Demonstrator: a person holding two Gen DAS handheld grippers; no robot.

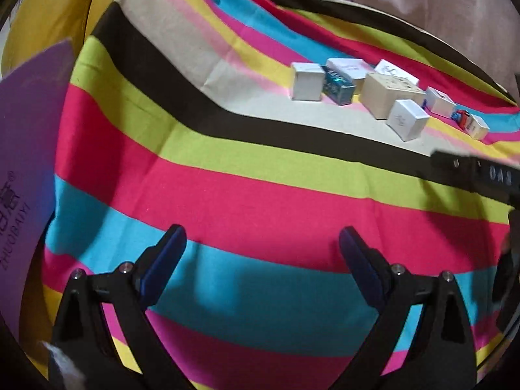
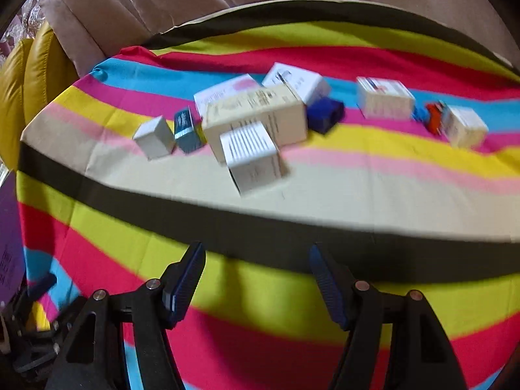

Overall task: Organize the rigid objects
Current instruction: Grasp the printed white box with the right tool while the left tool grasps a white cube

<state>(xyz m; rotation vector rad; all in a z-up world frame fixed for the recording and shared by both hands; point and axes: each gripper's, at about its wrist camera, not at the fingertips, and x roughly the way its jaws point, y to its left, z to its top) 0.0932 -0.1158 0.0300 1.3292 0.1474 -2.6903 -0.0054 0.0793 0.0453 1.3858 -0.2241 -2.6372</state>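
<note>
both claws hang spread and empty over the striped cloth (image 2: 260,308) — left claw (image 1: 262,260), right claw (image 2: 256,279) — with the boxes (image 2: 256,120) bunched touching mid-table, well ahead, so a reach for the front white box (image 2: 252,159) likely shoves its neighbours or topples it.

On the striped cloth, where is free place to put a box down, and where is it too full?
Free: the beige stripe between the black stripe and the boxes, and the near stripes around both open grippers. Crowded: the row from the small white box past the large beige box to the rightmost box.
</note>
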